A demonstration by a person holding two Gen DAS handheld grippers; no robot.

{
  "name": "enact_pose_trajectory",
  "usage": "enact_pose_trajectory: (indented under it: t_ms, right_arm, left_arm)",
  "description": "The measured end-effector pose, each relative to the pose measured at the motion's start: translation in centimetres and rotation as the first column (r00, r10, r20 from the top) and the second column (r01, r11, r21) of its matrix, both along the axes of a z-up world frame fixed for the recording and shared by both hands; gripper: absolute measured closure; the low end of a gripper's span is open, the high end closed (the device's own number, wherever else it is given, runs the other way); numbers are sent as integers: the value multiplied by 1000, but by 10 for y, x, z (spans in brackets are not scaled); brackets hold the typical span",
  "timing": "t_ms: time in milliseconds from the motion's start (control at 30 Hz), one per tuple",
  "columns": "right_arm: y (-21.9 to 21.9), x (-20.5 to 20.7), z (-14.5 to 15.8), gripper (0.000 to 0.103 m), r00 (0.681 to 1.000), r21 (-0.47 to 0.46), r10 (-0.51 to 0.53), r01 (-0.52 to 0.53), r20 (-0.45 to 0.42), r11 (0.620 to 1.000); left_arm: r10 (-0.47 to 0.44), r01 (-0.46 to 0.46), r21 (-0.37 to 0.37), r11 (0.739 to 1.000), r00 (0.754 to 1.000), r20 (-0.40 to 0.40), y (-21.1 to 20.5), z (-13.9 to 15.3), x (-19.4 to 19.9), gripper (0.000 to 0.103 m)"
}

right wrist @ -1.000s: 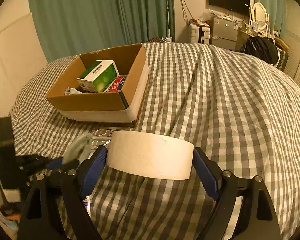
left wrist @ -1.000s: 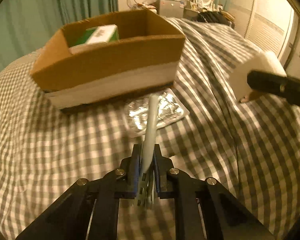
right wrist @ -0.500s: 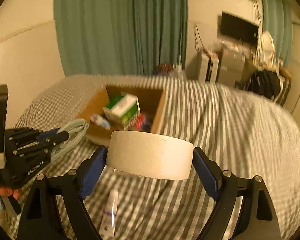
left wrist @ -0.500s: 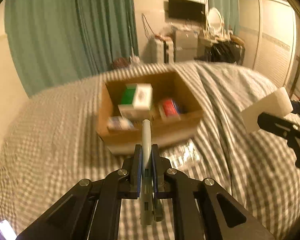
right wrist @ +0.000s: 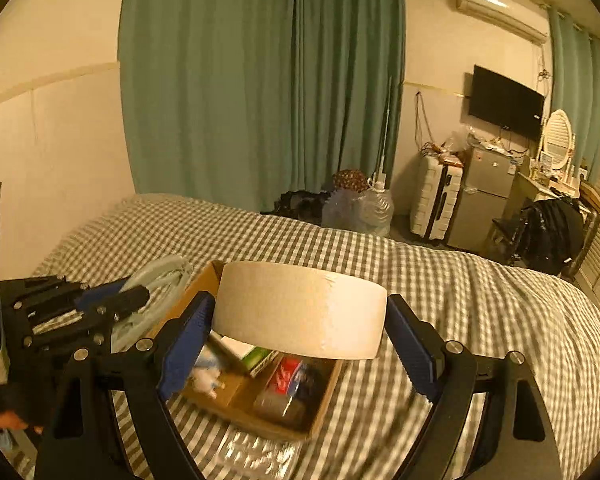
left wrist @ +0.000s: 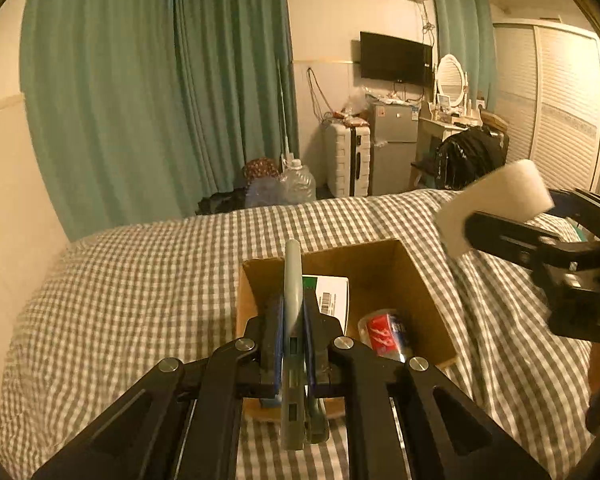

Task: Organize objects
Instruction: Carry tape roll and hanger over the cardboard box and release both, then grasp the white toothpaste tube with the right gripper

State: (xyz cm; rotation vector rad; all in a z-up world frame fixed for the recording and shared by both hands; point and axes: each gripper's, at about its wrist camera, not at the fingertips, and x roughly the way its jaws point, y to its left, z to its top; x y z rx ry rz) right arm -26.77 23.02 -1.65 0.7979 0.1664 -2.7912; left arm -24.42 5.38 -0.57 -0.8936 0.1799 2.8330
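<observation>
Both grippers now raised over cardboard box (left wrist: 416,280), left gripper (left wrist: 292,320) pinching grey tool (left wrist: 292,276), right gripper (right wrist: 300,344) clamping tape roll (right wrist: 300,308)

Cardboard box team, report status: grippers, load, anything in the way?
Left gripper shut on grey tool. Right gripper shut on tape roll. Both above cardboard box. Nothing blocking.

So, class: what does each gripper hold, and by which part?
The left gripper clamps a pale grey-green flat object edge-on near its lower end. The right gripper grips a roll of tape across its outer sides.
</observation>
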Motion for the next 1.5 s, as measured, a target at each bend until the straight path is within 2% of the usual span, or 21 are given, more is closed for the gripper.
enact_pose_trajectory:
  t_ms: [100,233,400,433,467,533,633,667,733,800,867,933,1100,1300,1400,1500]
  right_arm:
    - [-14,-36,-24,18,1000,47,8,-8,18,999]
    - [-24,-72,-68,18,996,85,12,-19,84,996]
    - [-28,-88,-94,16,993,121,12,-26,113,992]
    - [-29,-86,-94,12,994,128,17,-30,108,991]
    - [-30,-84,-93,5,995,136,20,-34,101,990]
    - [-31,-76,-87,0,998,139,3,-11,59,990]
    - [-20,-63,-70,0,998,87,-24,19,52,996]
    - [-17,-55,-63,0,998,72,-29,26,52,997]
    - [-9,-41,-49,0,998,66,-44,42,41,997]
    - [-2,-24,-34,0,998,49,-59,58,26,997]
    - [8,-5,-14,0,999,-4,-52,52,15,999]
    - [12,25,4,0,999,-37,-34,34,-7,999]
    - [16,83,48,0,996,-4,-45,44,-81,999]
    - [10,142,73,0,992,15,-42,44,-120,999]
    - [5,165,68,0,993,7,-31,32,-113,999]
    - [3,183,50,0,996,-9,-36,35,-84,999]
  left_arm:
    - [-6,5,5,1000,1000,31,3,-20,-32,95]
    - [-6,5,8,1000,997,76,5,-50,-65,95]
    - [-4,1,31,1000,994,112,2,-79,-84,95]
    - [-8,4,37,999,994,105,1,-80,-84,95]
    - [-11,7,44,999,994,107,1,-80,-84,94]
    - [-12,4,67,998,992,128,0,-78,-81,94]
    - [-20,10,74,997,991,129,0,-72,-62,91]
    - [-21,13,65,998,992,125,-1,-69,-56,87]
    - [-14,8,55,998,993,113,-2,-57,-41,73]
    - [-2,-5,71,997,995,98,-5,-43,-28,38]
    - [11,-16,89,996,998,59,-8,-23,-10,31]
    - [18,-21,82,996,999,29,-9,-4,9,28]
    - [39,-35,57,998,997,-68,-17,36,58,3]
    - [43,-41,22,999,992,-122,-26,63,110,0]
    - [44,-42,13,999,992,-114,-34,59,137,0]
    - [43,-39,51,998,995,-90,-45,44,155,0]
